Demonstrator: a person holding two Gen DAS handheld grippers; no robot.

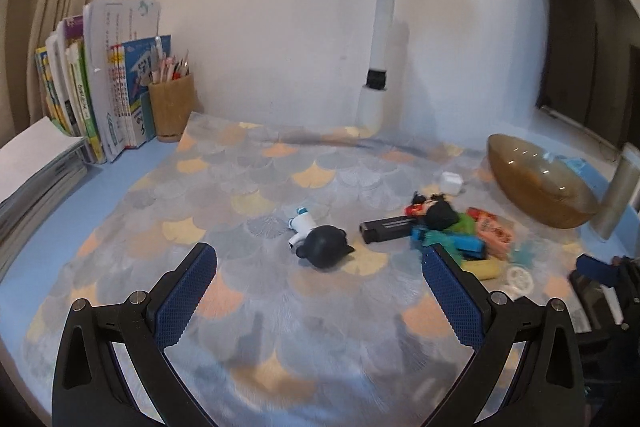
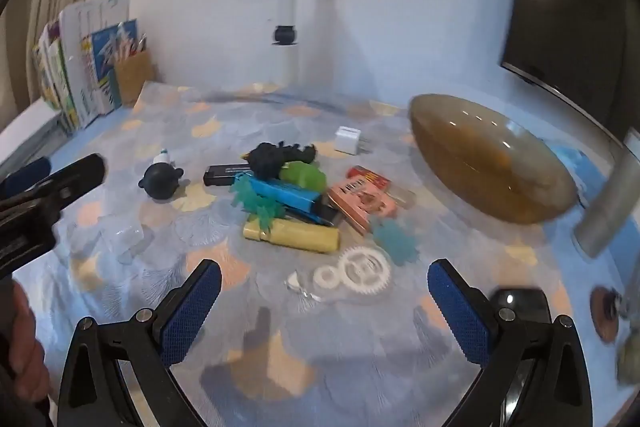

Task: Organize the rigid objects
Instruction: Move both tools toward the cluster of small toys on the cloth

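Left tool (image 1: 320, 269): jaws spread wide, nothing between the blue pads, hanging over the patterned cloth (image 1: 248, 187) on the table.
Right tool (image 2: 324, 283): wide open too and holding nothing, tilted down at the pile.
Person: a hand (image 2: 22, 343) shows at the left edge of the right wrist view, on the left tool.
Just ahead of the right tool: two white gears (image 2: 356, 273), a big one and a small one, flat on the cloth and touching.
Pile, near edge: yellow block (image 2: 296, 235) lying flat, a teal spiky piece (image 2: 256, 203) draped over its left end, another teal piece (image 2: 394, 237) to the right.
Pile, middle: blue bar (image 2: 286, 193), green lump (image 2: 304, 175), pink box (image 2: 362, 201), all heaped and touching.
Pile, far side: black stick (image 2: 226, 175) on its side, a black knobbly figure (image 2: 280, 153) behind it.
Off to the left: round dark-headed toy figure (image 1: 320, 241) lying on its own, apart from the pile, ahead of the left tool.
Further back: white cube plug (image 2: 347, 139), alone on the cloth.
Right side: amber oval bowl (image 2: 488, 155), tipped on its side beside the pile.
Back wall: white lamp post (image 1: 384, 27), a pen cup (image 1: 172, 105) and a row of books (image 1: 100, 83) in the left corner.
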